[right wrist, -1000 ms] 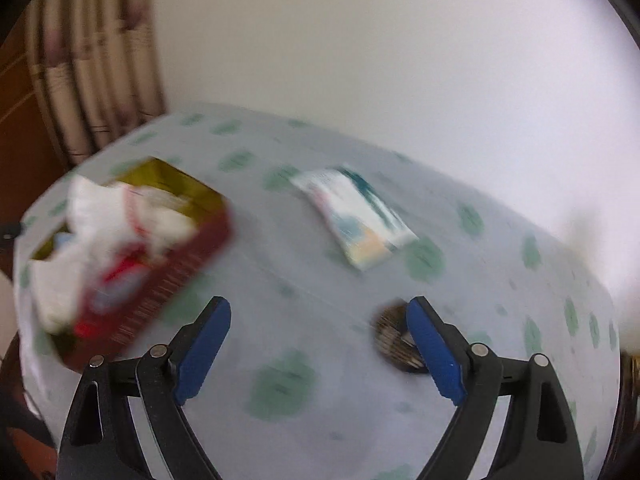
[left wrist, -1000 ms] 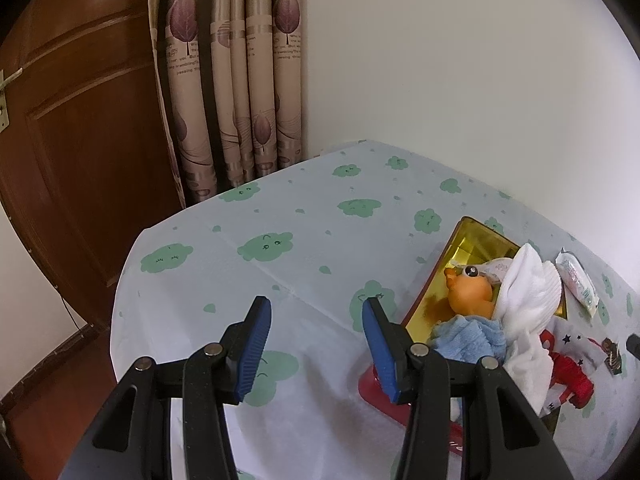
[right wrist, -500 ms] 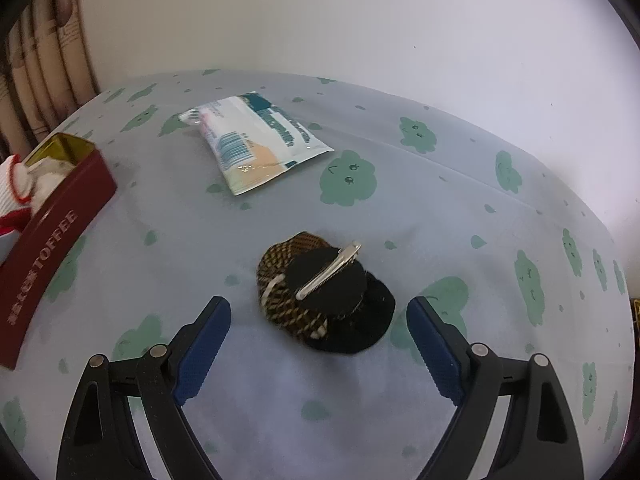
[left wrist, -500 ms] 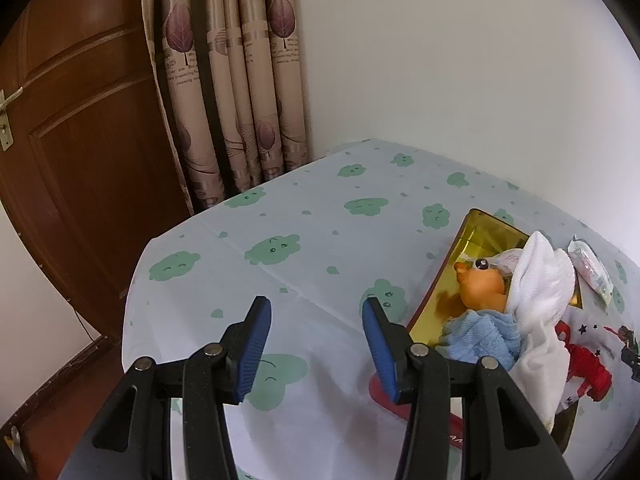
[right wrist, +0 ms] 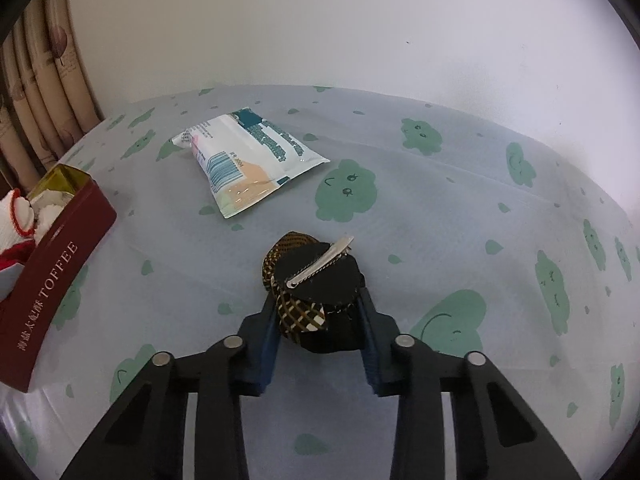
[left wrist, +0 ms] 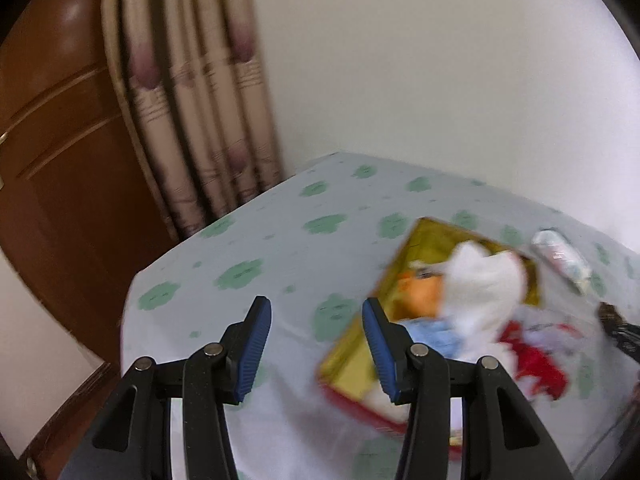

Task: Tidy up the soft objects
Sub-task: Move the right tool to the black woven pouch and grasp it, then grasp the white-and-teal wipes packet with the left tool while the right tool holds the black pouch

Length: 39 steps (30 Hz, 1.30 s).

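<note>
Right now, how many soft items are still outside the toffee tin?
2. A fabric hair clip sits pinched in the right gripper; a tissue pack lies beyond it, beside the tin. Others may lie out of view.

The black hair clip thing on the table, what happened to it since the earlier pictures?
The right gripper came down over the black fabric hair clip, and its jaws have just been closing; they now squeeze it from both sides. The clip still lies on the tablecloth. The wipes packet and red toffee tin stayed put. The left gripper stays open, holding nothing.
</note>
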Each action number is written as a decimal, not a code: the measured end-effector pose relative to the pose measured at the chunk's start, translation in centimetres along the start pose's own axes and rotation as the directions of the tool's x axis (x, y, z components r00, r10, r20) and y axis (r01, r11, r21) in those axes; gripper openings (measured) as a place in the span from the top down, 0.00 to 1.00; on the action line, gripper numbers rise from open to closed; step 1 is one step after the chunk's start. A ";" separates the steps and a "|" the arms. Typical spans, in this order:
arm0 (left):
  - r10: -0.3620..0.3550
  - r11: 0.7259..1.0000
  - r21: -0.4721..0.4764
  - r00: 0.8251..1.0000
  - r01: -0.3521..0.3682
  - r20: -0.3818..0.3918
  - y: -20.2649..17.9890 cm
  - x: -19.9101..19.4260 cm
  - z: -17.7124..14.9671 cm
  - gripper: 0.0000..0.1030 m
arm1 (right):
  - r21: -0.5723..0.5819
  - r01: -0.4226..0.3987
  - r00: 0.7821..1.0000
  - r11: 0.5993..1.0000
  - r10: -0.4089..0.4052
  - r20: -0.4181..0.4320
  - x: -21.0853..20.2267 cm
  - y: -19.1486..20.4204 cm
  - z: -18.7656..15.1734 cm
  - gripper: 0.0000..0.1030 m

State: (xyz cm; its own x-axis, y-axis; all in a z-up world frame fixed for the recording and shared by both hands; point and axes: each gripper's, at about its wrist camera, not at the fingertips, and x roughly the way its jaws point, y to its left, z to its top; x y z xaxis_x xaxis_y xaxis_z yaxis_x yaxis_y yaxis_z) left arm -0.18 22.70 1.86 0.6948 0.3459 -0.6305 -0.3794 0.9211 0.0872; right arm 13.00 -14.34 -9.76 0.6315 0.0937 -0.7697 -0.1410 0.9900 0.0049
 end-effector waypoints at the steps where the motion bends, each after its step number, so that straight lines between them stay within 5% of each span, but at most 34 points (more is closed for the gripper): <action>1: -0.019 1.000 0.006 1.000 0.019 0.001 -0.9 -0.4 0.3 0.53 | 0.009 -0.003 1.000 1.000 0.003 0.008 -0.2 -0.3 -0.1 0.73; 7: -0.173 0.982 0.079 0.985 0.173 -0.008 -7.5 -1.8 1.8 0.53 | 0.016 0.012 1.000 1.000 -0.013 0.019 -1.6 -2.5 -1.0 0.74; 13: -0.360 0.924 0.088 0.925 0.371 -0.117 -15.2 -1.4 2.5 0.53 | 0.003 0.090 0.995 0.996 -0.090 0.036 -3.9 -5.7 -2.9 0.74; 20: -0.426 0.895 0.052 0.884 0.443 -0.193 -22.9 0.6 4.4 0.49 | 0.049 0.097 0.995 0.994 -0.099 0.033 -4.6 -8.7 -4.8 0.74; 28: -0.468 0.881 -0.103 0.819 0.462 -0.331 -29.9 6.8 6.9 0.38 | 0.059 0.045 0.999 0.997 -0.046 0.015 -4.2 -8.9 -4.8 0.73; 35: -0.411 0.912 -0.191 0.807 0.364 -0.425 -33.9 12.2 7.7 0.27 | 0.072 0.012 1.000 0.997 -0.013 0.019 -4.3 -9.3 -4.9 0.69; 39: -0.358 0.934 -0.191 0.816 0.303 -0.454 -35.7 14.5 7.9 0.25 | 0.069 0.002 1.000 0.998 -0.003 0.018 -4.3 -9.3 -4.9 0.67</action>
State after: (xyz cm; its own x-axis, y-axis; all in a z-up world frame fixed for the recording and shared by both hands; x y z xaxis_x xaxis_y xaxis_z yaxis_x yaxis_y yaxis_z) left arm 28.22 -3.72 -4.33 0.4254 -0.1282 -0.8959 -0.2602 0.9308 -0.2568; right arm 7.87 -24.46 -9.62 0.6456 0.0927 -0.7580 -0.0867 0.9951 0.0478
